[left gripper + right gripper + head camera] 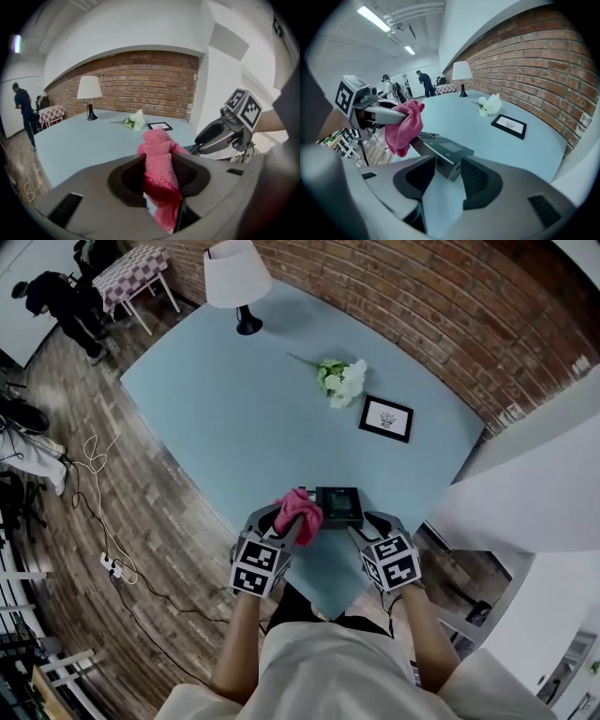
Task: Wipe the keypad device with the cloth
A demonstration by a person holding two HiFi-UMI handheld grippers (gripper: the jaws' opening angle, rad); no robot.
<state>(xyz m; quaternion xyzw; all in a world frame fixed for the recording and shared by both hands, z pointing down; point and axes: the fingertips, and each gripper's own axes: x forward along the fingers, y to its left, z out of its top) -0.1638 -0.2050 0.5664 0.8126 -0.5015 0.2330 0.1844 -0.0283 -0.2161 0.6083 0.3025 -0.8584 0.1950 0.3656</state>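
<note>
The dark keypad device lies at the near corner of the pale blue table. A pink cloth is pinched in my left gripper, which is shut on it; the cloth hangs over the device's left, keypad end. In the left gripper view the cloth fills the gap between the jaws of the left gripper. My right gripper is at the device's right end. That end sits between its jaws, which stand wide and do not visibly press on it.
A white lamp stands at the table's far corner. White flowers and a black picture frame lie near the brick wall. The table edge runs just under both grippers. People stand far off at the left.
</note>
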